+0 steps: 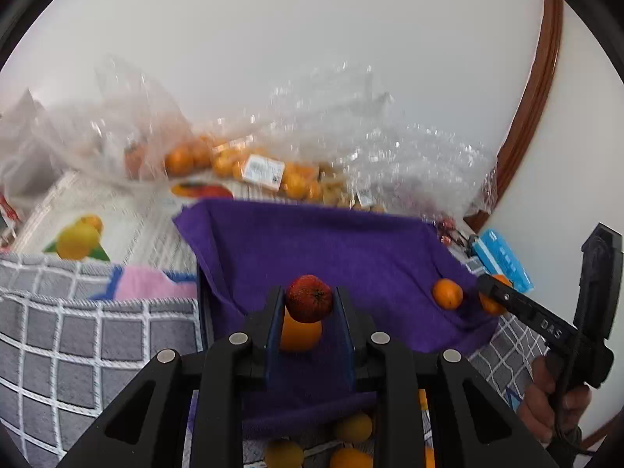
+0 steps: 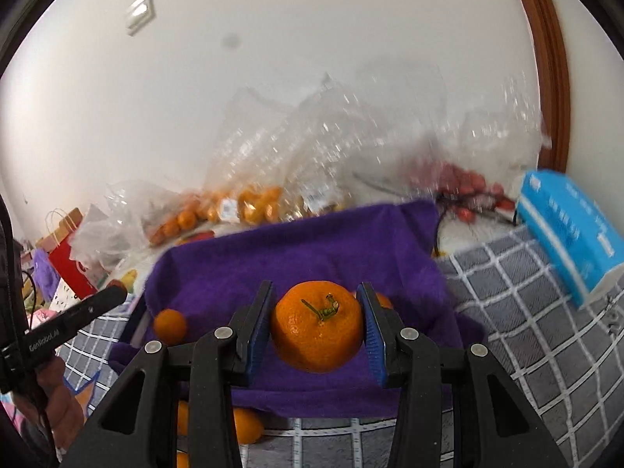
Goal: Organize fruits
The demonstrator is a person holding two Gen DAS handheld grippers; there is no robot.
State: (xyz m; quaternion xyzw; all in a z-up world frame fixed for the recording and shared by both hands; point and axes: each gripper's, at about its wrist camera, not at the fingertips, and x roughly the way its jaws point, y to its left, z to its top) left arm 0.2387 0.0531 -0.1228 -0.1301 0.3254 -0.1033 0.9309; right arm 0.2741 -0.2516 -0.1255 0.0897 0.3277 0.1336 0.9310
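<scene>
In the left wrist view my left gripper [image 1: 308, 297] is shut on a small red fruit [image 1: 309, 299], held above a purple cloth [image 1: 312, 241] draped over a tray. An orange [image 1: 301, 336] lies on the cloth just behind it, and a tangerine [image 1: 447, 293] sits further right. In the right wrist view my right gripper [image 2: 316, 288] is shut on a large tangerine [image 2: 318, 331] with a green stem, over the same purple cloth [image 2: 292, 257]. A small orange [image 2: 169, 325] lies at the cloth's left. Each gripper also shows in the other's view: the right gripper [image 1: 489, 288] and the left gripper [image 2: 117, 292].
Clear plastic bags [image 1: 234, 156] of oranges lie behind the tray against the white wall. A blue tissue pack [image 2: 569, 230] rests on the grey checked blanket [image 2: 507, 292] at right. Loose yellow and orange fruits [image 1: 353, 427] lie in front of the tray. Red berries [image 2: 464, 187] sit at back right.
</scene>
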